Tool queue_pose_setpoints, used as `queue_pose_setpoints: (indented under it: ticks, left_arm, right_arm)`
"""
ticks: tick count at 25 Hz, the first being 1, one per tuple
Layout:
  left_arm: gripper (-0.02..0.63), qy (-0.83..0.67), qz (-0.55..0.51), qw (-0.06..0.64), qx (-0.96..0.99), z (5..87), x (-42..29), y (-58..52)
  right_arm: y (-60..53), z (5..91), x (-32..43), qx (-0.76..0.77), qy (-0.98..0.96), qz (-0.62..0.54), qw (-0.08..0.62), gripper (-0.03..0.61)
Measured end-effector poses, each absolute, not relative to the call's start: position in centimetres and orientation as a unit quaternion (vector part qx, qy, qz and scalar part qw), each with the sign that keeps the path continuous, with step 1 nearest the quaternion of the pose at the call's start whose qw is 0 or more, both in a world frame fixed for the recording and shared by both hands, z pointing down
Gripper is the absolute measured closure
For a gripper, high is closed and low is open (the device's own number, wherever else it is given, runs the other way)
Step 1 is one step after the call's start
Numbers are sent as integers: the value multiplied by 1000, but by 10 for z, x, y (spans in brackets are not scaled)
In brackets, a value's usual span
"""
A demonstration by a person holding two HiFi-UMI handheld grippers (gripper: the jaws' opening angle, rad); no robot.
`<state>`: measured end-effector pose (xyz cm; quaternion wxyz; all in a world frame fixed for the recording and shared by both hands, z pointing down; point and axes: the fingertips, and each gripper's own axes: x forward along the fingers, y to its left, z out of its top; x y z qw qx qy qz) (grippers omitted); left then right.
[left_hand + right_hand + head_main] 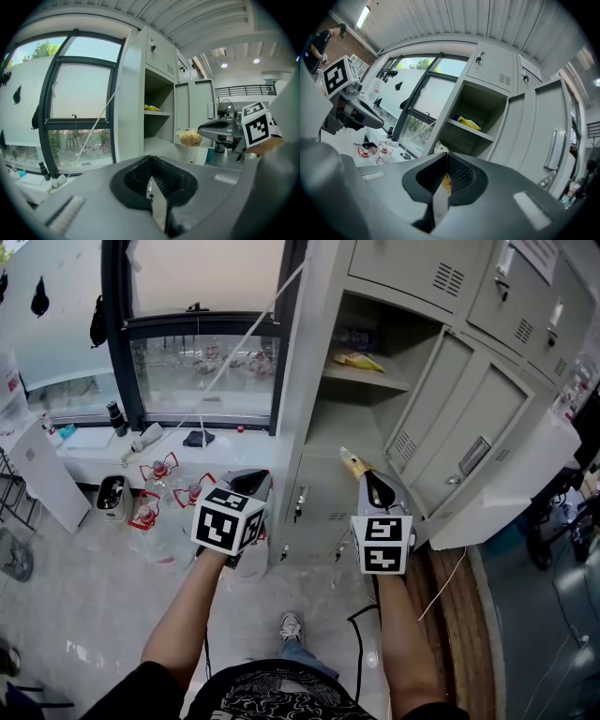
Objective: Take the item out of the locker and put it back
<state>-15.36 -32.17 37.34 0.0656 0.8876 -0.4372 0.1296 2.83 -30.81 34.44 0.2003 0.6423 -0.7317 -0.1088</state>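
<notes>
The grey locker [319, 456] stands with its door [466, 432] swung open to the right. A yellow packet [359, 361] lies on its inner shelf [366, 377]; this yellow packet [467, 123] also shows in the right gripper view. My right gripper [367, 476] is shut on a snack bag [353, 463] of yellow chips, held in front of the lower compartment. In the left gripper view the bag [190, 137] sticks out of the right gripper [206, 127]. My left gripper [255, 482] hangs left of the locker, its jaws closed with nothing between them.
Several water bottles with red handles [159, 486] stand on the floor under the window [202, 371]. A white sill [103, 448] carries small items. A cord [225, 357] slants across the window. A cable [356, 643] lies by my shoe [291, 625].
</notes>
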Motion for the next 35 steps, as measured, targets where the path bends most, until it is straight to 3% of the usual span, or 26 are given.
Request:
queue_pose_setpoints:
  ticks: [35]
  left_arm:
    - [614,-482,139,70,862,371,-122,-455]
  right_arm:
    - [-494,347,64,590,-755,-151,241,549]
